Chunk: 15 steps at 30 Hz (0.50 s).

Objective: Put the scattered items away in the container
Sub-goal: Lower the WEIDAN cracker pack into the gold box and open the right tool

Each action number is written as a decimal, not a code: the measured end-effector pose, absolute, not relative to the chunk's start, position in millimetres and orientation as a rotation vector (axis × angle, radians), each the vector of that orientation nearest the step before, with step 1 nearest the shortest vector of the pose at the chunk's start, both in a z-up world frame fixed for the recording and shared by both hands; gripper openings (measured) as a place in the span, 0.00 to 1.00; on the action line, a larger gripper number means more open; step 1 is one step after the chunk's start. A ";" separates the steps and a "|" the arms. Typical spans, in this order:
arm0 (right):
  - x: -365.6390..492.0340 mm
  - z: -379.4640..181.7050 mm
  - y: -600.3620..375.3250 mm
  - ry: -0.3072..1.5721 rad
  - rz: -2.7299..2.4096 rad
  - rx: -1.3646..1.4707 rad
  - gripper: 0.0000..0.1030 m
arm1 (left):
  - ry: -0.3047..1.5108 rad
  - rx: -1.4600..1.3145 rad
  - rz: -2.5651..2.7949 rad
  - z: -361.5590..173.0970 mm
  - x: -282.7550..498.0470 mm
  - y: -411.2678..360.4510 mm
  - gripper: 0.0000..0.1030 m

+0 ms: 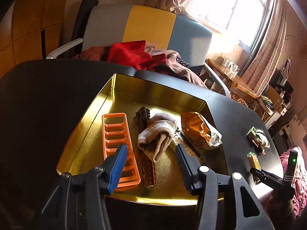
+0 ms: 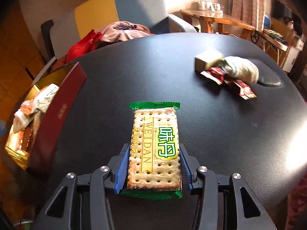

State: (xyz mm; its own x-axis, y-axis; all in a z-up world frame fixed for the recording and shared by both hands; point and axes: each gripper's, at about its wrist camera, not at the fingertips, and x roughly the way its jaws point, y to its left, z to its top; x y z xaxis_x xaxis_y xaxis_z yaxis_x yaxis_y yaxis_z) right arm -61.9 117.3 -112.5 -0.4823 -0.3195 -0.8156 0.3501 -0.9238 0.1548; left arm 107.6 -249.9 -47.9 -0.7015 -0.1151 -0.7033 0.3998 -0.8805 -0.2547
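The cracker packet (image 2: 155, 149) sits clamped by its long edges between the blue pads of the right gripper (image 2: 153, 164), over the black table (image 2: 211, 124), probably just lifted clear of it. To finish well, carry it level over the gold-lined tin (image 2: 51, 105) at left and let go low, beside the sock (image 1: 157, 134) and orange tray (image 1: 119, 147). The left gripper (image 1: 151, 163) hangs spread and empty above that tin.

Home living room: sofa (image 1: 149, 25), curtained window (image 1: 230, 5).
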 end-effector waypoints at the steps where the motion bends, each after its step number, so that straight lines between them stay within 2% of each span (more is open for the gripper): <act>1: -56.6 -109.1 109.9 0.047 -2.406 1.299 0.47 | 0.570 1.039 -2.602 -48.1 108.9 -247.5 0.52; 15: -15.0 -41.9 -31.2 0.137 -2.159 1.019 0.47 | 0.555 1.087 -2.638 -55.2 121.3 -223.1 0.52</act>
